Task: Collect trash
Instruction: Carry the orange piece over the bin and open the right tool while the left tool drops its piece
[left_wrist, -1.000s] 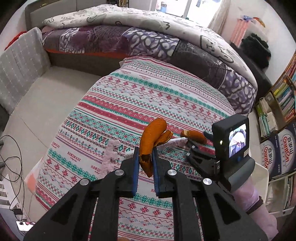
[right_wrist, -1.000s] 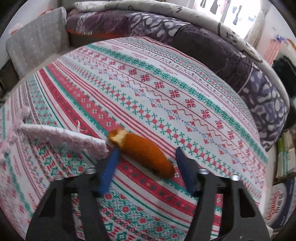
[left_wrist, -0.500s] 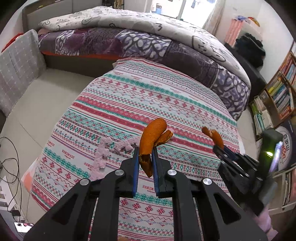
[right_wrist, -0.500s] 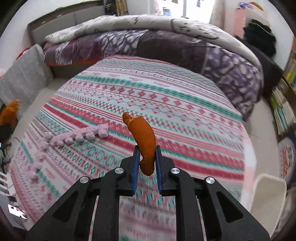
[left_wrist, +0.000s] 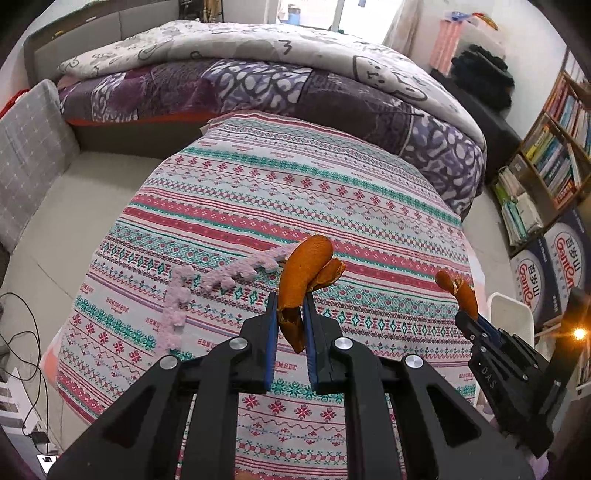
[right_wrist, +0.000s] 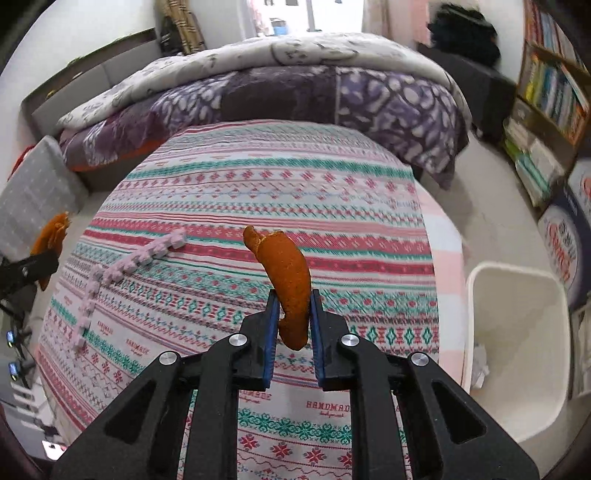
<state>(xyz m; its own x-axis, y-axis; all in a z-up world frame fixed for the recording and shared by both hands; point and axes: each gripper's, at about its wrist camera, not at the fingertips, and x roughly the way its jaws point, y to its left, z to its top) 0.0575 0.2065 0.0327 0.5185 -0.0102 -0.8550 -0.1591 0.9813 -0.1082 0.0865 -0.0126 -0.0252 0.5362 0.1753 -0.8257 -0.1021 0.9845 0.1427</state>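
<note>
Our right gripper (right_wrist: 291, 325) was open around the long orange peel strip (right_wrist: 290, 280) lying on the striped red, green and white cloth (right_wrist: 258, 192). Now we have pinched it and lifted it off. The gripper rolled, so the peel stands up. A white plastic bin (right_wrist: 517, 332) has come into sight on the right. Our left gripper (left_wrist: 289, 325) slid sideways a little.

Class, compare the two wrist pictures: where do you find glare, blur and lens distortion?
Left wrist view: sharp, window blown out, a lamp flares at the right edge. Right wrist view: bookshelf and white bin smeared by blur, orange peel crisp. Both: fisheye bends the patterned cloth.
</note>
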